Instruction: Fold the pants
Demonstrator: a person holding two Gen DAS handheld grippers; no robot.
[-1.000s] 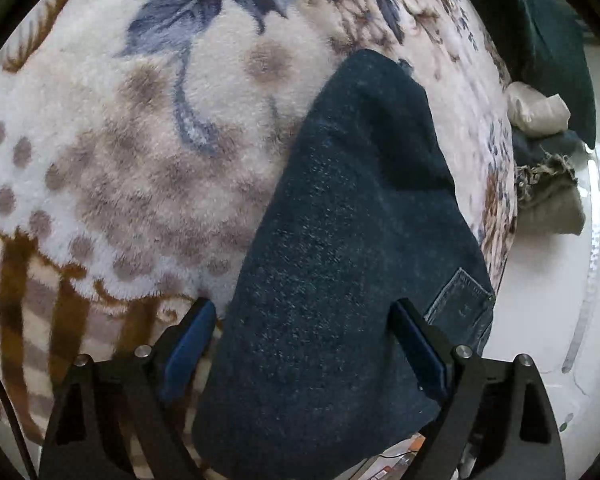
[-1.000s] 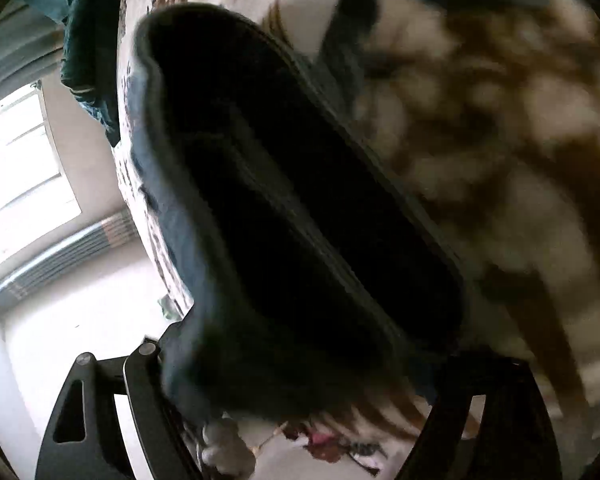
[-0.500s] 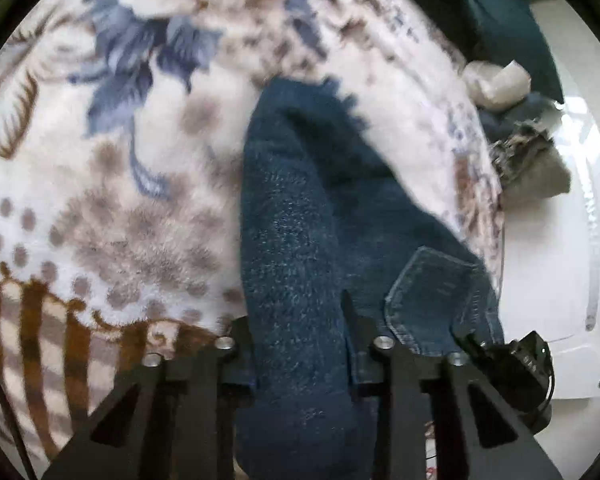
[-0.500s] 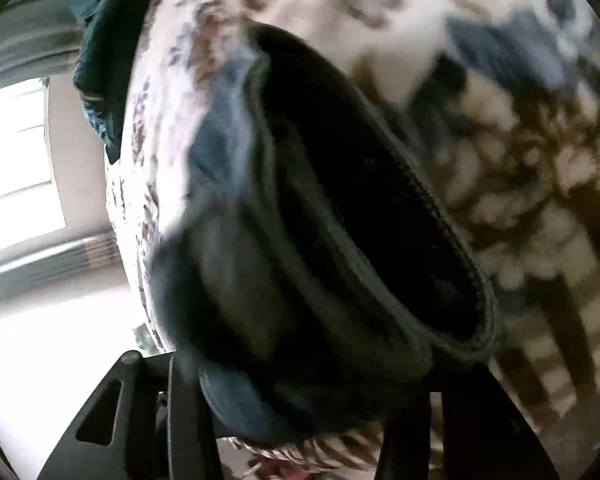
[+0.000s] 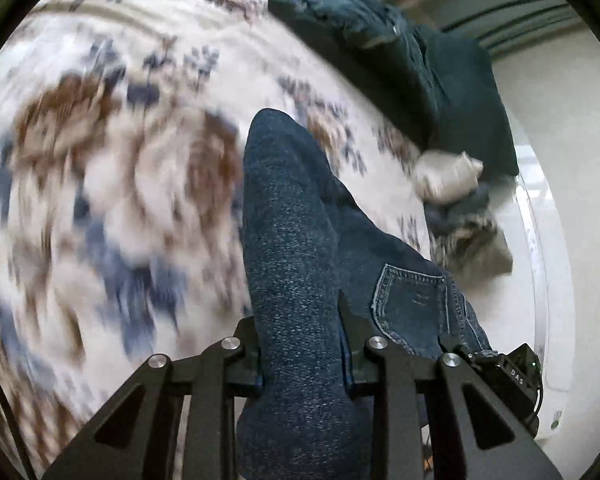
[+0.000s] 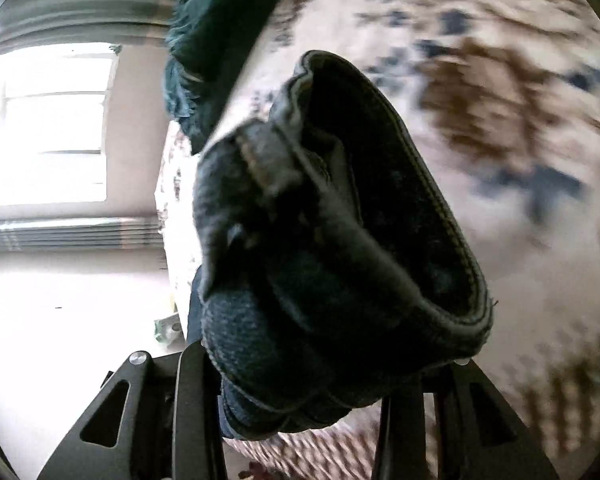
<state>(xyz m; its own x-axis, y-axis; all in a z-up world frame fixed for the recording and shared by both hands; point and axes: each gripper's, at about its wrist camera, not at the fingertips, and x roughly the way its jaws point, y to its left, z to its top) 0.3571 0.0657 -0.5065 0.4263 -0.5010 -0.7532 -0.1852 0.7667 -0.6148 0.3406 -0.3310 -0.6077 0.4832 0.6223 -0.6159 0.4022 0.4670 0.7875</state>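
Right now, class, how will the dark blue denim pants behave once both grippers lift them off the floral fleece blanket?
The dark blue denim pants look floppy, sagging beyond the left gripper. The thick bunch the right gripper is closing on suggests weight.

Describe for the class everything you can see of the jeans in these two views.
The jeans are dark blue denim with a speckled weave, bunched lengthwise. A back pocket with lighter stitching shows near the left tool, which is clamped on a thick fold. The right tool grips the stitched, hemmed waist end, its jaws closing on that bundle. The cloth hangs gathered above the floral blanket, its far end reaching down toward it; whether it touches there cannot be told.
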